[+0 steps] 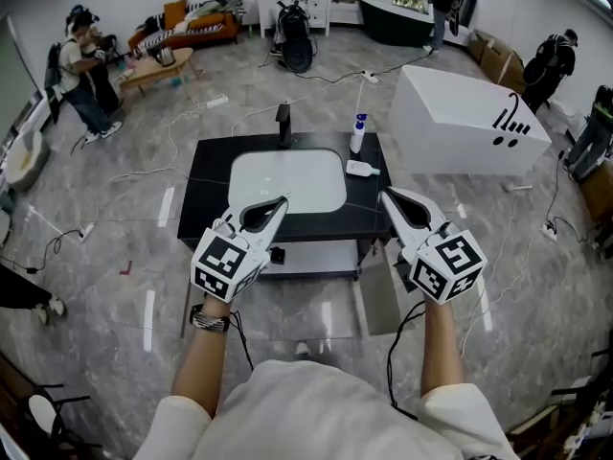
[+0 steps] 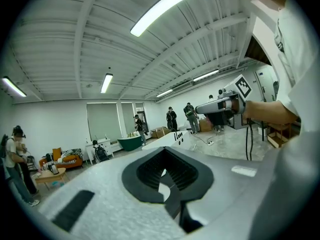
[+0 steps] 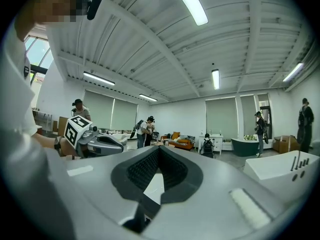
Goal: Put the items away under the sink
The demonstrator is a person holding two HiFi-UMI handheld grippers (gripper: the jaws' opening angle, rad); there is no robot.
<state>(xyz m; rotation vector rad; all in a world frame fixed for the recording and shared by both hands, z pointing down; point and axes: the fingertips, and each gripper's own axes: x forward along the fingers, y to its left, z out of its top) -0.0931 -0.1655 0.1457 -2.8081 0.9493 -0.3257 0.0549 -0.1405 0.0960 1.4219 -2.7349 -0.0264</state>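
A black vanity [image 1: 211, 175] with a white basin [image 1: 287, 180] and a black faucet [image 1: 283, 123] stands below me. On its right side are a white bottle with a blue cap [image 1: 358, 132] and a small flat white item [image 1: 361, 168]. The cabinet under the sink stands open, with its door [image 1: 379, 300] swung out at the right. My left gripper [image 1: 281, 202] [image 2: 164, 151] hovers over the basin's front left, shut and empty. My right gripper [image 1: 387, 196] [image 3: 159, 149] hangs over the vanity's front right corner, also shut with nothing in it. Both gripper views point up at the ceiling.
A large white bathtub [image 1: 469, 113] stands to the right behind the vanity. Cables [image 1: 239, 113] run across the grey floor around it. People stand at the far left [image 1: 81, 75], back [image 1: 292, 32] and right [image 1: 551, 65]. A sofa [image 1: 196, 27] and low table [image 1: 158, 65] are far back left.
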